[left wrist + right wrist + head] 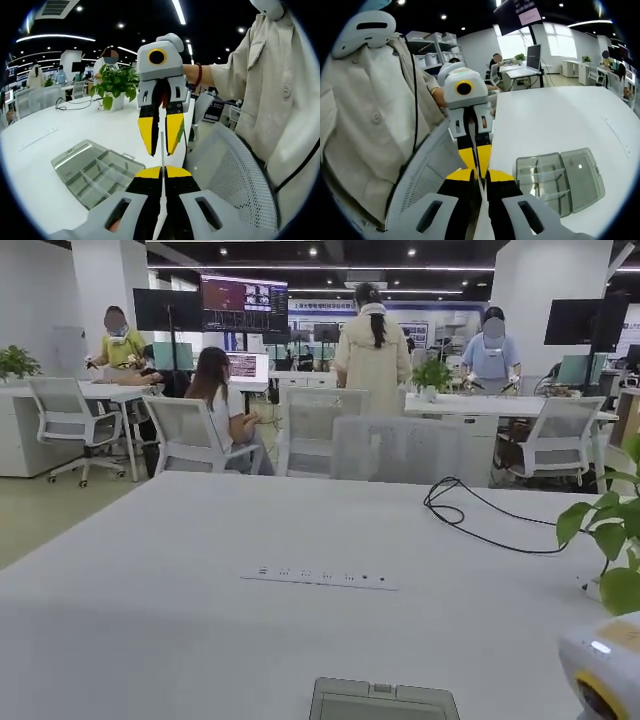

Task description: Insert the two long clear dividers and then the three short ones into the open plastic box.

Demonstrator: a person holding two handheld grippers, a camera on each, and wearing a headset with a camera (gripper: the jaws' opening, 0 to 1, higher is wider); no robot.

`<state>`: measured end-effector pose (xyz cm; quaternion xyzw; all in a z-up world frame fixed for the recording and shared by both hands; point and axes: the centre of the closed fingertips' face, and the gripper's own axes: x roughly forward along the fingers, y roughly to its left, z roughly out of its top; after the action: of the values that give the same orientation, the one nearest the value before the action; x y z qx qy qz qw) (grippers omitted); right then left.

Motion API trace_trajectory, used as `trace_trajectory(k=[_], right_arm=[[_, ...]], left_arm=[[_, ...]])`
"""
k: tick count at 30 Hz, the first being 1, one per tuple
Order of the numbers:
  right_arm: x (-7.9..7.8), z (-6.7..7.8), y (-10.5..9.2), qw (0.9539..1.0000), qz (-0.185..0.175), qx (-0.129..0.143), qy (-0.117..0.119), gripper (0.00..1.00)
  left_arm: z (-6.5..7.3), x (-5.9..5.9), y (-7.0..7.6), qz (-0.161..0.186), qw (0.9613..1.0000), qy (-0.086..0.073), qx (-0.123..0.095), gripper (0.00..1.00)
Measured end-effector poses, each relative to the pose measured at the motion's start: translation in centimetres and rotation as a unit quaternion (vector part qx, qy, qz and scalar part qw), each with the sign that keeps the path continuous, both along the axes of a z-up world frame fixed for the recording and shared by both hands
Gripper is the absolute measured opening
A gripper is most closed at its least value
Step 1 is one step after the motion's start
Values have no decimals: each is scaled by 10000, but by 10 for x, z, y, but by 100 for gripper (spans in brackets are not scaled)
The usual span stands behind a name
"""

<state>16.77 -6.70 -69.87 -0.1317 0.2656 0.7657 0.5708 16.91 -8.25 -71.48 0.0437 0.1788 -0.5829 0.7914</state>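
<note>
The open clear plastic box lies on the white table, its lid flat beside it, with dividers standing in it that form several compartments. It also appears in the right gripper view as the box, and its edge pokes in at the bottom of the head view. Off the table's edge, above a chair, the two grippers face each other tip to tip. A thin clear divider runs edge-on between them. My left gripper is shut on one end. My right gripper looks shut on the other end.
A white mesh chair stands under the grippers, close to the person's coat. A potted plant and a black cable sit at the table's far right. A socket strip is set into the tabletop. People work at far desks.
</note>
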Motion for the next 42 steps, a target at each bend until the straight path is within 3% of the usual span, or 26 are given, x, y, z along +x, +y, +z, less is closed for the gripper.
trace_trajectory(k=[6,8,12,19,24,29,37,42], right_arm=[[-3,0,1,10000,83,15,-48,5],[-3,-1,0,9999,130,6,-96,5],[-5,-2,-1,9990,308,42,-306,3],[-2,-3,1,9987,283,-37,-417,2],[2,-5,2,9991,153,-141,-367,2],[12,-6,2,9984,-20,-263,-493,2],[27,-11,-3,9966,-219,-535,-586,2],[41,-19,-7,9924,-403,-885,-756,2]], left_arm=[[1,-1,-1,-72,10000,-20,-27,0],[3,-1,-1,-57,9999,28,-140,0],[4,-1,0,-61,9999,1,-155,0],[3,1,1,-1,9999,32,-137,0],[0,5,2,119,9999,37,-97,0],[0,8,3,222,9997,-29,-140,13],[-6,16,8,468,9988,-86,-89,22],[-5,22,12,710,9972,-139,-182,27]])
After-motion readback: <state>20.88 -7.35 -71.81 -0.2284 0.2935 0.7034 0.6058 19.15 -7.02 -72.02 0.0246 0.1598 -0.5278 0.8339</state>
